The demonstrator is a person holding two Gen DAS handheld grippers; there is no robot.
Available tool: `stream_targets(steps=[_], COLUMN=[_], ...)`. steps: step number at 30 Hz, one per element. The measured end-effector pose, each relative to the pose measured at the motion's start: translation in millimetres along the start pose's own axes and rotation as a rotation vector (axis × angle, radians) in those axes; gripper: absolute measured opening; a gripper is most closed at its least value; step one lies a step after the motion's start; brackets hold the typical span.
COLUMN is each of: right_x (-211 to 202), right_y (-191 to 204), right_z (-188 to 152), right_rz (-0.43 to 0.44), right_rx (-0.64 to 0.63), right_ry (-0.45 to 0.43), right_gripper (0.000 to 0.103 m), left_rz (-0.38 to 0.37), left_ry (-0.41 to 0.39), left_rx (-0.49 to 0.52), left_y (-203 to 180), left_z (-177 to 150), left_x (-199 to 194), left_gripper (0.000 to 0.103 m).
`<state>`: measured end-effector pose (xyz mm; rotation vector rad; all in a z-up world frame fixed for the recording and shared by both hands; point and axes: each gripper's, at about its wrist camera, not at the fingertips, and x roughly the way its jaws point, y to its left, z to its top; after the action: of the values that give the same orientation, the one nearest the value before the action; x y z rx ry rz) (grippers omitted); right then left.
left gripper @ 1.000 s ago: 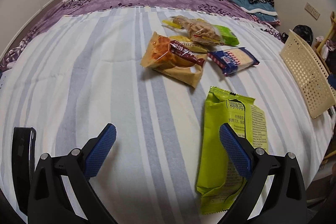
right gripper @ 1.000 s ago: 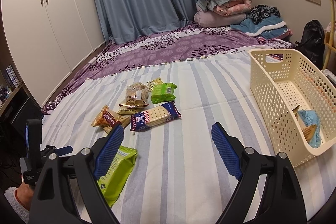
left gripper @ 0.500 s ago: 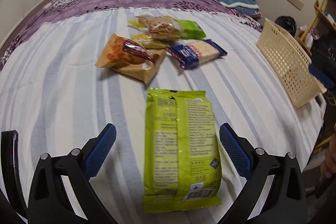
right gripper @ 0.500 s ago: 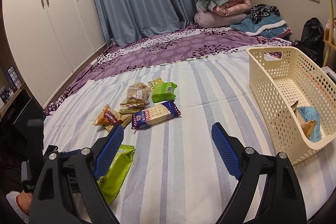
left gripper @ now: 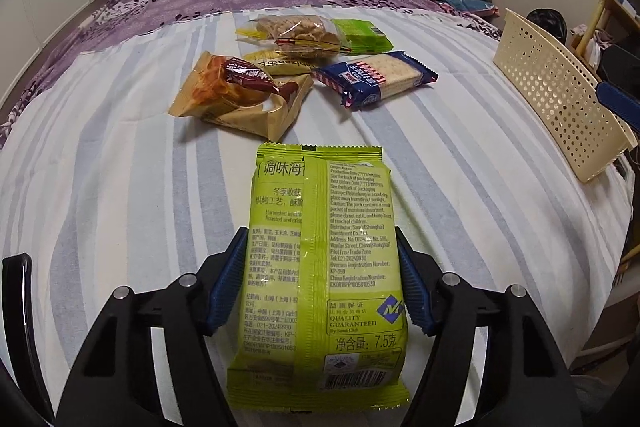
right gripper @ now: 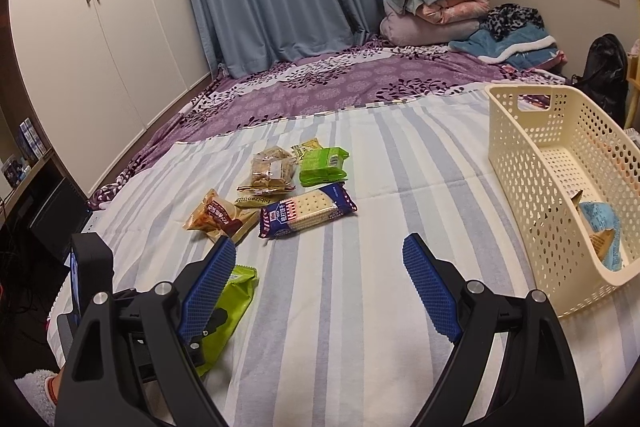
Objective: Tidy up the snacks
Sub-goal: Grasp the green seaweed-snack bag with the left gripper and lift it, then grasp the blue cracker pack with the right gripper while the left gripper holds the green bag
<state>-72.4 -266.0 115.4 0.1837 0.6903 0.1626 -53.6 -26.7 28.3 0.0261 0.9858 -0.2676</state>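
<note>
My left gripper is shut on a lime-green snack packet, pads pressing both long edges; the packet lies on the striped bedsheet and also shows in the right wrist view. Beyond it lie a brown pastry packet, a blue cracker packet, a clear biscuit bag and a small green packet. My right gripper is open and empty above the sheet, right of the left gripper. The cream basket stands at the right with a blue-wrapped snack inside.
The basket also shows in the left wrist view at the right. Folded blankets are piled at the back by the curtains. A purple floral cover lies beyond the striped sheet. Wardrobes stand at the left.
My left gripper swung over to the lime-green packet, moved forward along it and closed on its sides. My right gripper stayed open and hardly moved.
</note>
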Motion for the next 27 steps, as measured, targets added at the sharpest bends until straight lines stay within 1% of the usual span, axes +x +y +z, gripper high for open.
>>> stream_targets(steps=[6, 16, 19, 22, 27], right_x=[-2.0, -1.8, 4.1, 16.4, 50.9], right_y=[3.0, -1.7, -3.6, -3.9, -1.1], right_z=[1.5, 0.0, -0.8, -1.2, -0.2], right_rz=[-0.002, -0.006, 0.004, 0.031, 0.067], right_rx=[-0.008, 0.004, 0.005, 0.02, 0.056], right_ry=[-0.01, -0.005, 0.014, 0.053, 0.13], right_gripper=[0.085, 0.085, 0.085, 0.085, 0.085], left_rz=[0.018, 0.043, 0.046, 0.05, 0.057], left_ry=[-0.052, -0.128, -0.149, -0.167, -0.187], left_rx=[-0.037, -0.084, -0.09, -0.1, -0.127], left_y=[11.2, 28.2, 31.9, 36.2, 48.4], left_z=[5.1, 23.3, 26.6, 28.9, 27.0], left_x=[-16.8, -46.4, -54.3, -61.5, -71.7], left_gripper=[0.069, 0.069, 0.069, 0.069, 0.069])
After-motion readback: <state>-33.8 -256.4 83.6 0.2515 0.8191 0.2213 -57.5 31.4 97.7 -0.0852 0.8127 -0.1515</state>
